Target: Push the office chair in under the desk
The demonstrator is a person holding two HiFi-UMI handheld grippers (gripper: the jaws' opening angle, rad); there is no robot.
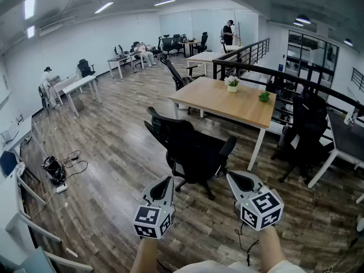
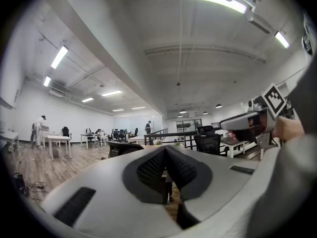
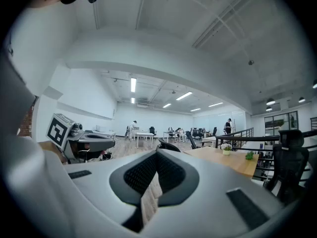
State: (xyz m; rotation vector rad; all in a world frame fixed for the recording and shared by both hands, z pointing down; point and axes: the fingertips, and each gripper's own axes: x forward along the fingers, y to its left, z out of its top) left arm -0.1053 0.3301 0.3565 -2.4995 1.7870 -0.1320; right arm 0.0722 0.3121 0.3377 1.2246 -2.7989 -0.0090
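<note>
Facing right: office chair (image 1: 190, 152), backrest left, near desk (image 1: 227, 102) | left tool (image 1: 167, 181), right tool (image 1: 233, 178) closed, empty

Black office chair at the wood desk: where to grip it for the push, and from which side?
Probably the top edge of the backrest, coming from the picture's left. The office chair stands with its back on the side away from the desk, so that edge is free to reach.

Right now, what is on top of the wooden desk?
A plant in a white pot and a low green plant. The rest of the desk looks bare; nothing hides its top.
</note>
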